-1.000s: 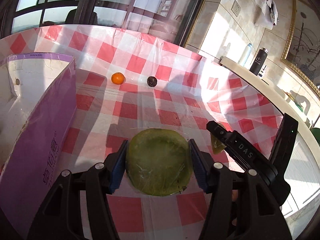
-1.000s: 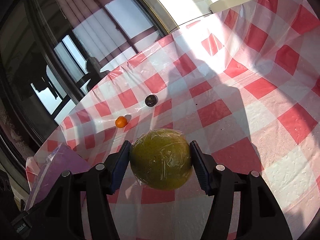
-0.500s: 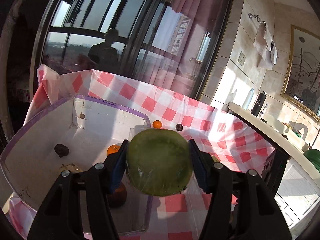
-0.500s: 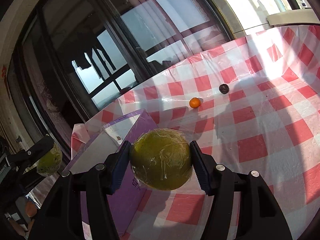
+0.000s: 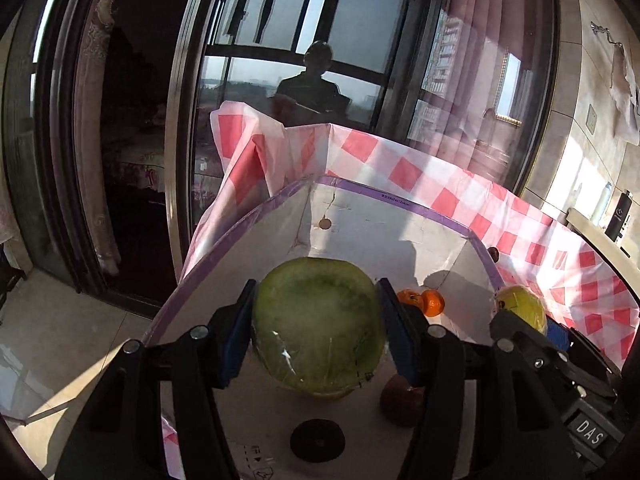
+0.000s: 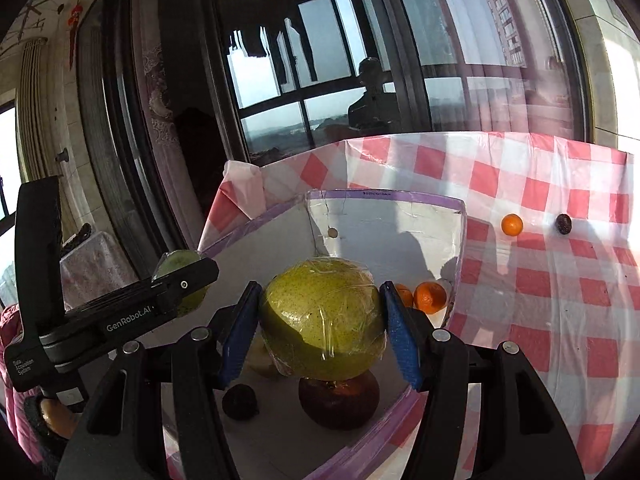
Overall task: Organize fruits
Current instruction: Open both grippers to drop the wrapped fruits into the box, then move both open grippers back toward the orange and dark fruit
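Red-and-white checked tablecloth [image 6: 540,240], purple-edged white box [image 6: 384,236], yellow-green pomelo [image 6: 324,320], orange tangerine [image 6: 511,224], blue fingers [image 6: 402,340]

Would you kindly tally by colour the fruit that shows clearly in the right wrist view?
Green wrapped fruits: 2
Orange fruits: 3
Dark fruits: 3
Total: 8
A pale thing, mostly hidden, is not counted.

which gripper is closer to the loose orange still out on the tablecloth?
Right. The right gripper, holding a wrapped fruit, hangs over the box side nearest the orange. The left gripper sits beyond it, over the box's far side.
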The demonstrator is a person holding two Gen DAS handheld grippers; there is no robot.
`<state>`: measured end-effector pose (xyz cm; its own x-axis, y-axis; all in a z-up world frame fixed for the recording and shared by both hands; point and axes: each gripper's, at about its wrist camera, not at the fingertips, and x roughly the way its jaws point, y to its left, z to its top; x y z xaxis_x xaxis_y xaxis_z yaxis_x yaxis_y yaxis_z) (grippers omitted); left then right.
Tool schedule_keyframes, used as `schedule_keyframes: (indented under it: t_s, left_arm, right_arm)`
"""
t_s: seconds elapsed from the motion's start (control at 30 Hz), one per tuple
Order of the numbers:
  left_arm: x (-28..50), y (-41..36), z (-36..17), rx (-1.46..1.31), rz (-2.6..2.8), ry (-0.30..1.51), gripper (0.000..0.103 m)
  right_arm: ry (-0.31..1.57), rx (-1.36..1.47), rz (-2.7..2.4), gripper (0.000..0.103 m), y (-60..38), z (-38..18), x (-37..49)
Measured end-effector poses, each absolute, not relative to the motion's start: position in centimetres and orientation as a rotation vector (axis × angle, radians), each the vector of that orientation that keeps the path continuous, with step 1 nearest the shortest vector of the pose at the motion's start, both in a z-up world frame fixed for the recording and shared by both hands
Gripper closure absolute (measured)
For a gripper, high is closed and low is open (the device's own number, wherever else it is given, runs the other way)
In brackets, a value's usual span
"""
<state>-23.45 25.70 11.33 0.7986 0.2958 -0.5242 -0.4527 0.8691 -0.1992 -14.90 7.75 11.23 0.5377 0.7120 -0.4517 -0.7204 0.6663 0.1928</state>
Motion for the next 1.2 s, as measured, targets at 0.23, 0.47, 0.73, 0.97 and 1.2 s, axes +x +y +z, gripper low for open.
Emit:
schedule_keyframes:
  t_s: [0.23, 0.47, 0.73, 0.97, 1.2]
  left_arm:
    - [-20.5, 27.1, 10.0, -0.271, 0.409, 0.687, 0.044]
    - [-19.4, 27.4, 8.8, -0.229, 0.374, 0.798, 0.044]
    - [-18.6, 27.2, 8.2, -0.208, 0.368, 0.916, 0.044]
    - [-18.2, 26.9, 8.1, -0.186, 0.364, 0.956, 0.035]
    - [-18.3, 26.9, 8.2, -0.19, 0.371, 0.959, 0.034]
  right_arm:
    - [0.721, -0.335, 0.773, 0.044, 12.9, 9.5, -12.2]
    - [0.854, -0.52, 0.699, 0.044, 14.8, 7.8, -10.6]
    - [0.944, -0.705, 0.68, 0.036, 16.6, 6.4, -10.8]
    - [0.961, -0.717, 0.69, 0.027, 16.5, 6.3, -10.8]
    - [0.93, -0.668, 0.706, 0.027, 16.3, 7.0, -10.7]
